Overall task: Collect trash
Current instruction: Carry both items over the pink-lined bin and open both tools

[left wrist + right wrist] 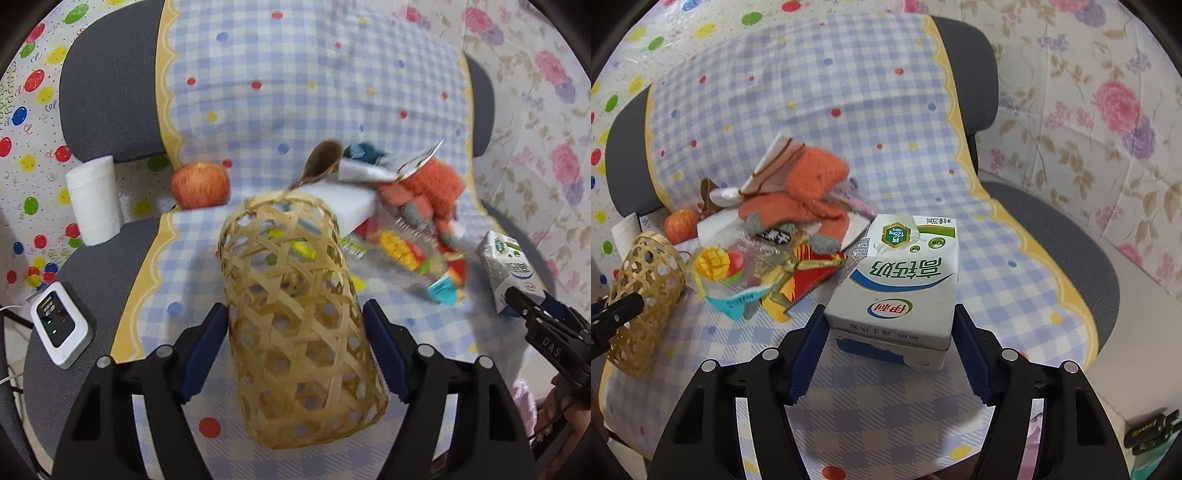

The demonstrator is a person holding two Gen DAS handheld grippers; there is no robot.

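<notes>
A woven bamboo basket lies tilted between the fingers of my left gripper, which is shut on its sides; it also shows in the right wrist view. My right gripper is shut on a white milk carton, also seen in the left wrist view. A pile of snack wrappers lies on the checked cloth between basket and carton, also in the right wrist view.
An orange knitted sock, a red apple, a wooden spoon and a white box sit behind the wrappers. A paper roll and a small white device lie left on the chair seat.
</notes>
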